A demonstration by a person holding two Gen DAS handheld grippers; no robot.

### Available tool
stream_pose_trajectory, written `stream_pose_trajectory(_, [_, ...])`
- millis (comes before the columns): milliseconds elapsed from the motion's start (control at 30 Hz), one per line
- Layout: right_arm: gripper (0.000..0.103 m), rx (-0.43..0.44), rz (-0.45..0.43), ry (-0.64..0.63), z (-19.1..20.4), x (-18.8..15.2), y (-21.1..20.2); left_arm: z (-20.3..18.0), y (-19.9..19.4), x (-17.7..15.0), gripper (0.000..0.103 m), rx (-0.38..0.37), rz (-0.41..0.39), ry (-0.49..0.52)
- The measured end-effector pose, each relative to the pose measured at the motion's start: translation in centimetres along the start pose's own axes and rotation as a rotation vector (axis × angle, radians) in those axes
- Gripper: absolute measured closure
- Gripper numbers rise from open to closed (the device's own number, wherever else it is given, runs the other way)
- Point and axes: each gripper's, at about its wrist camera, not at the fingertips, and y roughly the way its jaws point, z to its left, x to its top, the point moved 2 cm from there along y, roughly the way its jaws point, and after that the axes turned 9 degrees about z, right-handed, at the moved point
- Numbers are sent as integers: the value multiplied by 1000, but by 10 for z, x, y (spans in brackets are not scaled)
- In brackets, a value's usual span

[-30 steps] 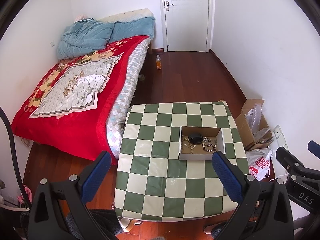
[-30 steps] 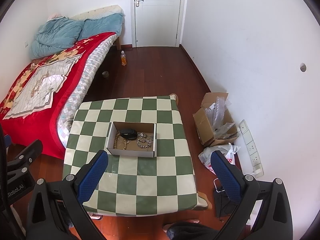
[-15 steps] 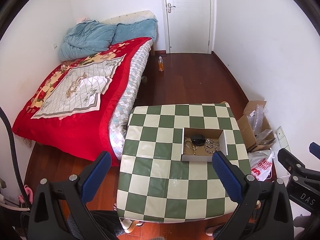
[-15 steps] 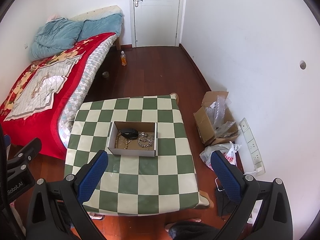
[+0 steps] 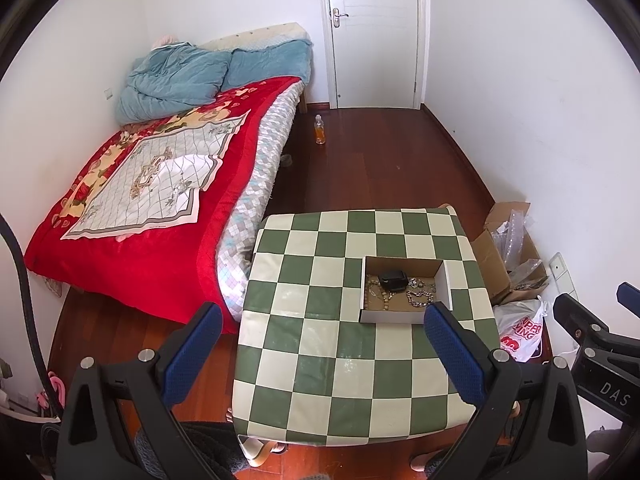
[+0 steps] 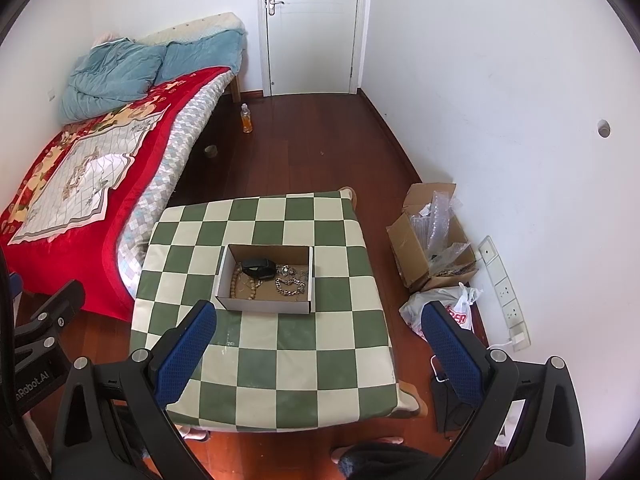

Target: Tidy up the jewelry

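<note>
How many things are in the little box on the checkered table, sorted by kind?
Black case: 1
Bead string: 1
Silver chain: 1
Smaller silver bits beside the chain: too tangled to count
Total I can tell apart in the box: 3

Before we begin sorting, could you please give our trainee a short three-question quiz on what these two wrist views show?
1. True or false: the left claw is shut on a necklace.
2. Multiple choice: the cardboard box holding the jewelry sits on A) the bed, B) the checkered table, C) the floor.
3. Fill in: the silver chain lies to the ____ of the beaded strand in the right wrist view.

Key: 1. False; both it and the right claw are open, empty, and apart from the box. 2. B. 3. Right; the dark object sits toward the far side, about between them.
</note>
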Motion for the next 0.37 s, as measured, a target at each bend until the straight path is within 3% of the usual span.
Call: stream_pose_trajectory(367, [0,5,-2,2,0,1,-1,0,-1,0,0,-6,1,-5])
